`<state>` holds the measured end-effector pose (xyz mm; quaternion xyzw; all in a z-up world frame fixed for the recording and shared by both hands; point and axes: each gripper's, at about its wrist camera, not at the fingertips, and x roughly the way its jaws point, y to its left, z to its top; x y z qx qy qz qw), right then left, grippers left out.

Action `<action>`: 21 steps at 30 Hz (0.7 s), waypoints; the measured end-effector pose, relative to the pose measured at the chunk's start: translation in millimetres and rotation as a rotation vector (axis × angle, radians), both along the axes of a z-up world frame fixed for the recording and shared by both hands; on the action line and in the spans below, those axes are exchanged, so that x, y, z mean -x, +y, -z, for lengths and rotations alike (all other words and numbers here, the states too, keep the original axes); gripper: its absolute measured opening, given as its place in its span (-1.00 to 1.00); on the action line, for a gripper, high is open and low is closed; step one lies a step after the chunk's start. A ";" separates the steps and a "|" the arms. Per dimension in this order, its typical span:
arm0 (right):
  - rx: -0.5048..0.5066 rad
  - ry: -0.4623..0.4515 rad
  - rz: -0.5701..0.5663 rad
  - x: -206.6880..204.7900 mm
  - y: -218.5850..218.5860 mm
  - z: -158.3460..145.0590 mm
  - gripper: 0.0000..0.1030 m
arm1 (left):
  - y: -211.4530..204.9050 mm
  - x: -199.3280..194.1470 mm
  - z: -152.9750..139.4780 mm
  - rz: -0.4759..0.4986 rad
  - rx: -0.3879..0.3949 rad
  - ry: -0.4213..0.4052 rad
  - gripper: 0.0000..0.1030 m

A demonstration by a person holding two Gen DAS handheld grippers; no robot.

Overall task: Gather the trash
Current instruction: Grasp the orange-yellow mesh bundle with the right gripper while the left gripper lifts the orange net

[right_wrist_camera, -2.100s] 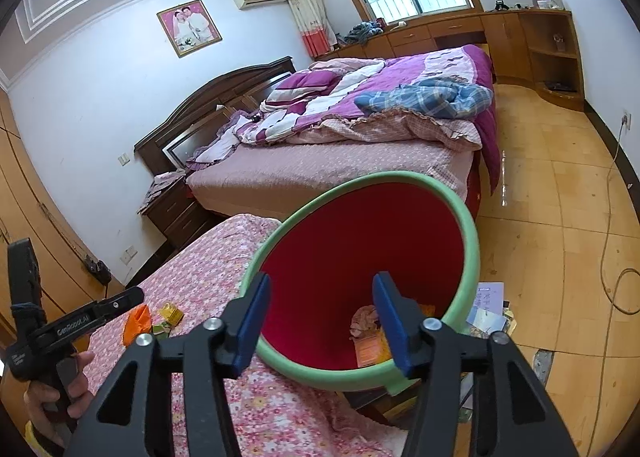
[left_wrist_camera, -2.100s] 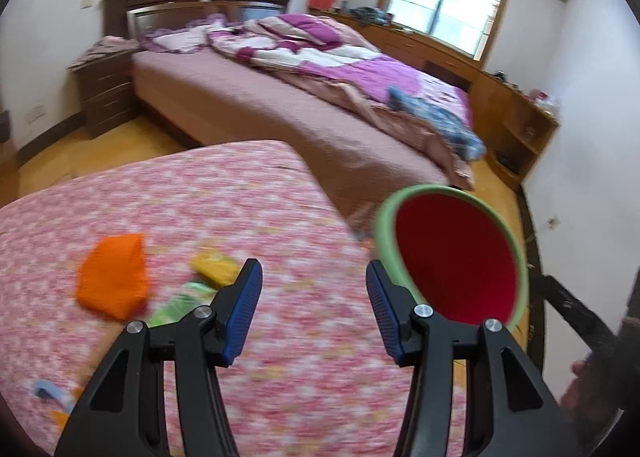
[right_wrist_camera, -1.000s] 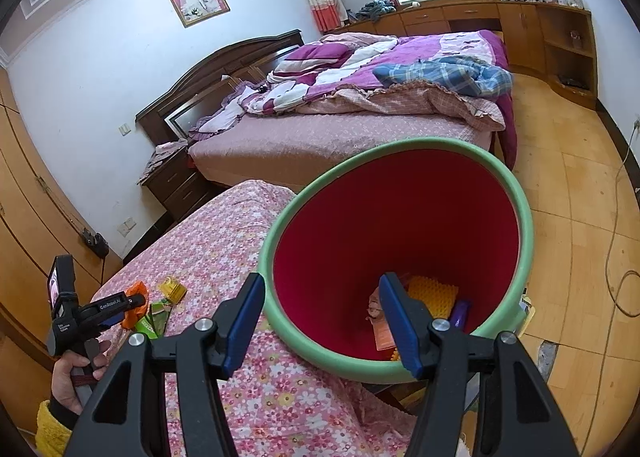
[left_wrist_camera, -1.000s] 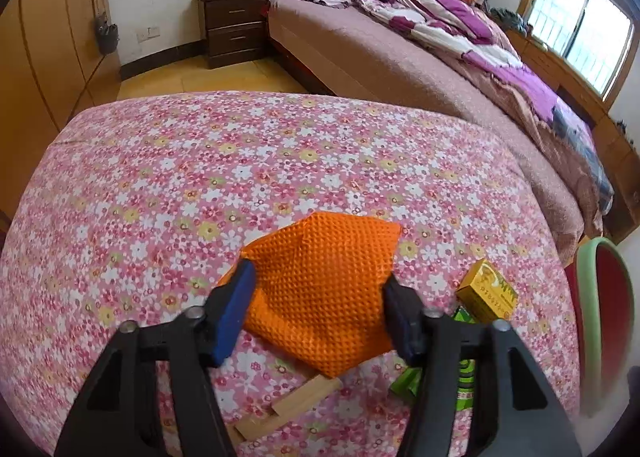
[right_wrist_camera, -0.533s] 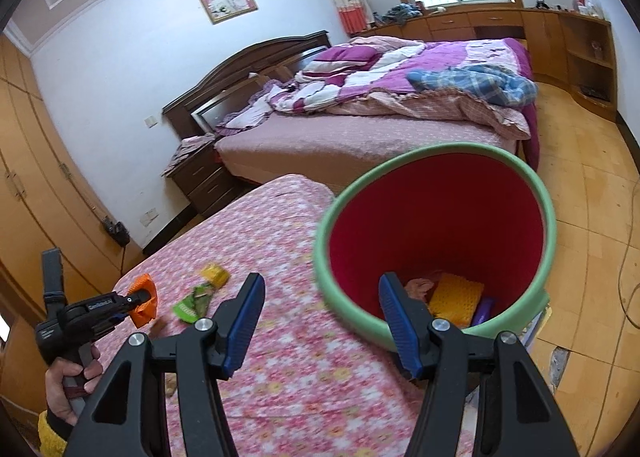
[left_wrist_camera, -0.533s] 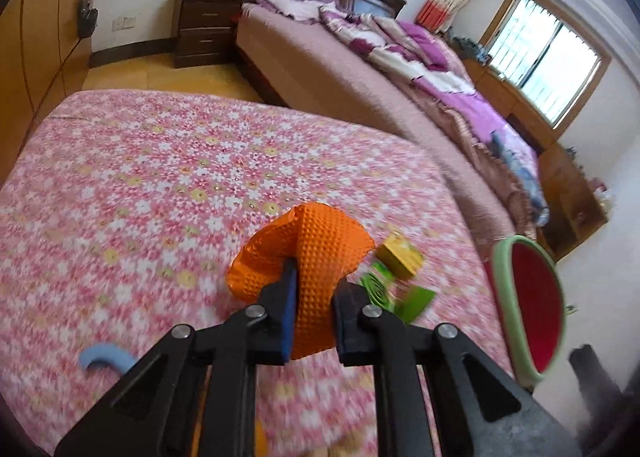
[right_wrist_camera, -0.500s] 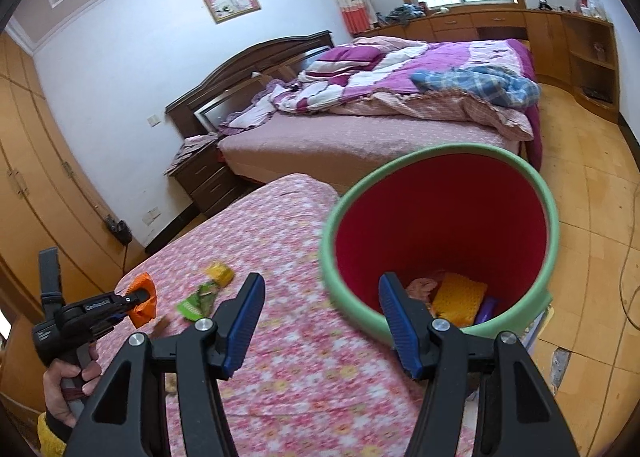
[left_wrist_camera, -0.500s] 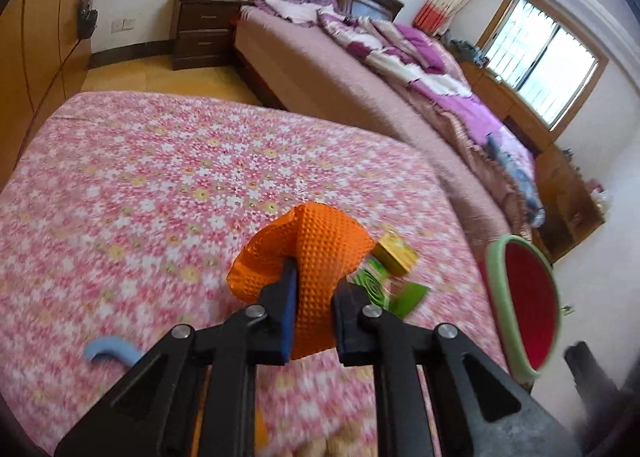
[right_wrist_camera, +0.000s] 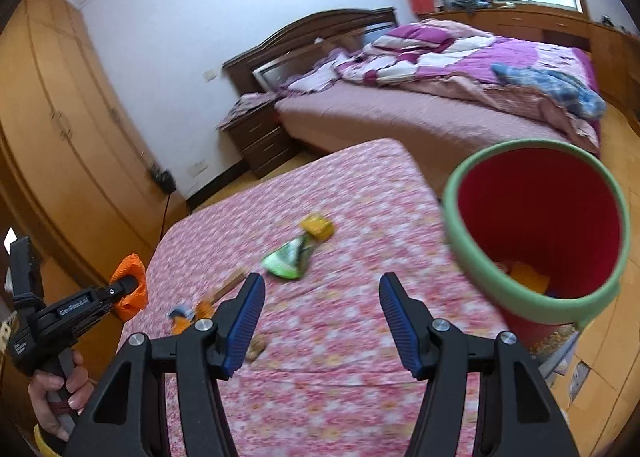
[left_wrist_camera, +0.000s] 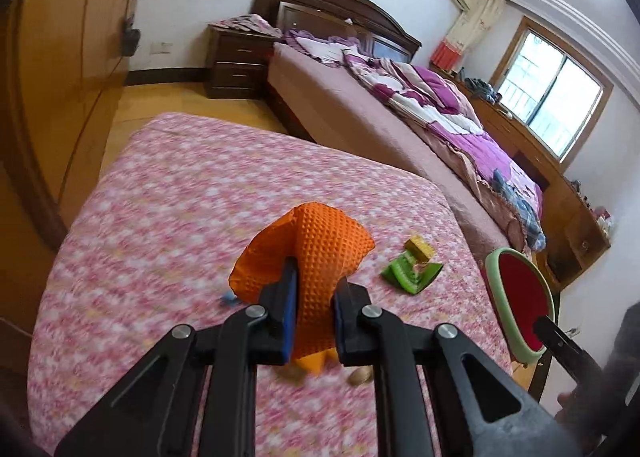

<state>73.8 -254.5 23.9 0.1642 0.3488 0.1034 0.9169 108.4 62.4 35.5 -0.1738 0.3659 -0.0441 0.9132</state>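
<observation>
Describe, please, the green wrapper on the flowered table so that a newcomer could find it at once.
Start at the table with the pink flowered cloth, in front of the bed. Near its middle, between the left claw holding the orange cloth and the red bin, lies the green wrapper. It is flat, crumpled and bright green, beside a small yellow box.

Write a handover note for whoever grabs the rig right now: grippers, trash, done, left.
Left gripper: shut on the orange cloth, lifted off the table.
Right gripper: open, empty, over the table beside the bin.
Bin: off the table's right edge, some trash already inside.
Left on the table: green wrapper, yellow box, wood stick, and small blurred scraps near the front edge.
Next, probably: carry the cloth to the bin, drop it, then clear the rest.
</observation>
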 end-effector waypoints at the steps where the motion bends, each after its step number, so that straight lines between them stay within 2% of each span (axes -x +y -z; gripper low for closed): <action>1: -0.001 0.006 -0.018 -3.0 8.1 1.3 0.22 | 4.6 4.2 2.1 -0.007 -0.002 0.000 -0.72; 10: 0.045 0.081 -0.178 -31.6 96.7 31.1 0.21 | 50.1 21.1 24.8 -0.095 0.006 0.013 -0.72; 17: 0.078 0.133 -0.241 -42.8 145.3 57.4 -0.07 | 70.0 26.9 41.9 -0.114 0.017 0.029 -0.72; 21: 0.101 0.154 -0.250 -48.2 155.3 68.6 -0.21 | 76.5 32.4 46.4 -0.120 0.027 0.031 -0.72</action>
